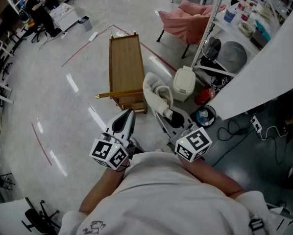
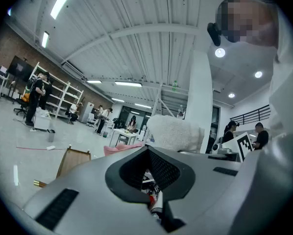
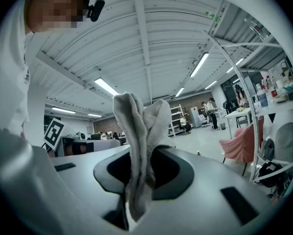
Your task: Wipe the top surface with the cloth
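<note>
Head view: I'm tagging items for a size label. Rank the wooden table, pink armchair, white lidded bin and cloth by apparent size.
1. wooden table and pink armchair: about alike, not ranked.
2. cloth, though it is nearer the camera.
3. white lidded bin, slightly smaller.

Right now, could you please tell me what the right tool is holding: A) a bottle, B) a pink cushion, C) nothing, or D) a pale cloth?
D: in the right gripper view, the right tool has its jaws pinched on a pale cloth that sticks up between them.
</note>
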Tool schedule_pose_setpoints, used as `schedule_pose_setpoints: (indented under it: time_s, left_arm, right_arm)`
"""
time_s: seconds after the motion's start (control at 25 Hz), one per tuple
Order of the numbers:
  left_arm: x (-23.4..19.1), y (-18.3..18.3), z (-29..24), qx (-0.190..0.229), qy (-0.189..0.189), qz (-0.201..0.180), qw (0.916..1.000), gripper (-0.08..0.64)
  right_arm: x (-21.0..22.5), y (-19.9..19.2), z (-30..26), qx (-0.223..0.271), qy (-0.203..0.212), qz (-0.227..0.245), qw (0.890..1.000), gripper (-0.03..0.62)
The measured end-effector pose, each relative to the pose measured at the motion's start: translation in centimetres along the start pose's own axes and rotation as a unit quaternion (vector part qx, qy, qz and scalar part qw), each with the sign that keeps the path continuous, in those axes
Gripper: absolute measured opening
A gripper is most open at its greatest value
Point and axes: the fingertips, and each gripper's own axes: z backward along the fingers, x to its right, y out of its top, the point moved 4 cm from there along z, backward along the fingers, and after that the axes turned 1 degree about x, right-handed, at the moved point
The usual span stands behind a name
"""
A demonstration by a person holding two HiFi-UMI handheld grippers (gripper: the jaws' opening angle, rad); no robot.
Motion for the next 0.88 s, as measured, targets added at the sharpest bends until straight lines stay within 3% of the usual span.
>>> schedule_pose_setpoints:
  time_s: [0.4, 0.88]
  left_arm:
    - [-1.4, 0.2, -1.6, -0.008, -0.004, 0.01, 0.9999, 0.008]
    - [-8.9, 1.8, -6.4, -0.016, -0.036, 0.027, 0.9989, 0.008]
  right_arm:
    - [1.3, -0.1, -1.5, -0.006, -0.006, -0.012, 1.0, 0.083]
    - [3.6, -0.2, -9.4, -0.021, -0.023, -0.014, 0.999, 0.083]
